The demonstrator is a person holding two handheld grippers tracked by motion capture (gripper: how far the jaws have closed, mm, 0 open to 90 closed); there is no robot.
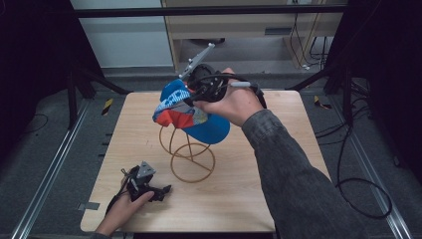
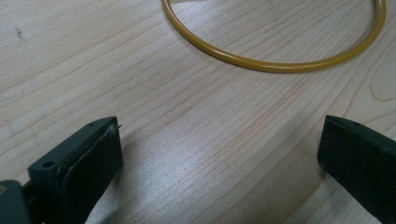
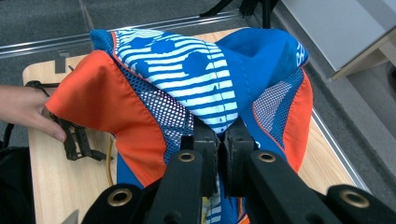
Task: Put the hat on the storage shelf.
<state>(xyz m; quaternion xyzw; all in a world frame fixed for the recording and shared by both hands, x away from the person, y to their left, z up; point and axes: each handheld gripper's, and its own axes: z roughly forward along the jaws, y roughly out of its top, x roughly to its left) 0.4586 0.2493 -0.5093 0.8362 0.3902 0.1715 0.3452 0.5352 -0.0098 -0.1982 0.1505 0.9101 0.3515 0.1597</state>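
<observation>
A blue, orange and white-striped cap hangs over the top of a yellow wire stand in the middle of the wooden table. My right gripper is shut on the cap's fabric and holds it from above the stand. In the right gripper view the two jaws pinch the striped panel together. My left gripper rests on the table near the front left, open with nothing between its jaws. The stand's yellow base ring lies just ahead of it.
Metal rails run along both sides of the table. Black frame legs and loose cables lie on the grey floor. A wooden cabinet stands behind the table.
</observation>
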